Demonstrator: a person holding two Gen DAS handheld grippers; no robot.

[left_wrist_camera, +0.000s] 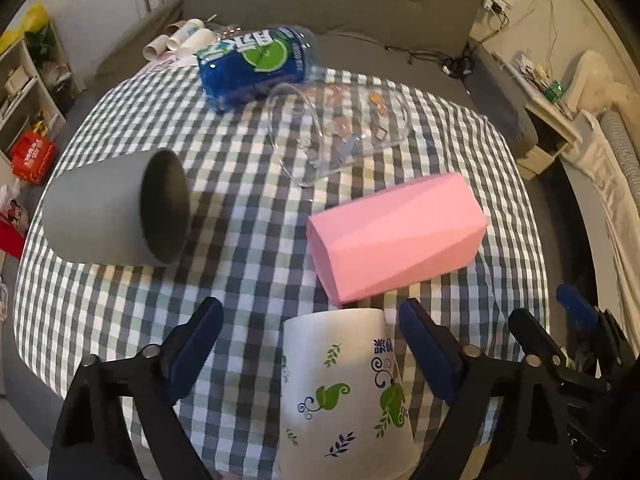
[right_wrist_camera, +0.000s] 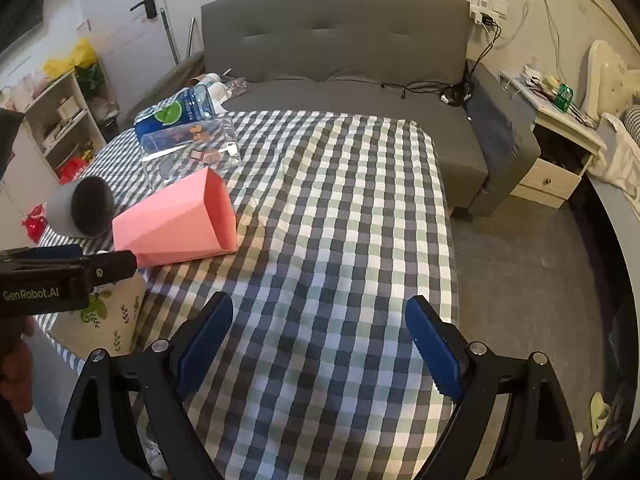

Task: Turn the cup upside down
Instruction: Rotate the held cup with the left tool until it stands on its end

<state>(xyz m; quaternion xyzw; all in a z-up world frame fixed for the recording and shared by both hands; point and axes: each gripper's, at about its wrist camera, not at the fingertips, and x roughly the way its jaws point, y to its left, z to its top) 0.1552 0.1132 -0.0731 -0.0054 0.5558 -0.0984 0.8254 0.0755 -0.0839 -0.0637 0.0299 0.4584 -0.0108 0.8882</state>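
A white paper cup with green leaf prints (left_wrist_camera: 344, 392) stands upside down on the checked tablecloth, between the open fingers of my left gripper (left_wrist_camera: 316, 344), which do not touch it. It also shows in the right wrist view (right_wrist_camera: 104, 320), partly hidden by the left gripper (right_wrist_camera: 72, 268). A pink faceted cup (left_wrist_camera: 396, 236) (right_wrist_camera: 180, 220), a grey cup (left_wrist_camera: 116, 208) (right_wrist_camera: 80, 208) and a clear glass cup (left_wrist_camera: 340, 128) (right_wrist_camera: 188, 144) lie on their sides. My right gripper (right_wrist_camera: 320, 340) is open and empty above the cloth.
A blue soda bottle (left_wrist_camera: 256, 64) (right_wrist_camera: 176, 110) lies at the table's far edge. A grey sofa (right_wrist_camera: 340, 52) stands behind the table (right_wrist_camera: 340, 200). A shelf (right_wrist_camera: 60, 120) is at the left, a nightstand (right_wrist_camera: 556, 152) at the right.
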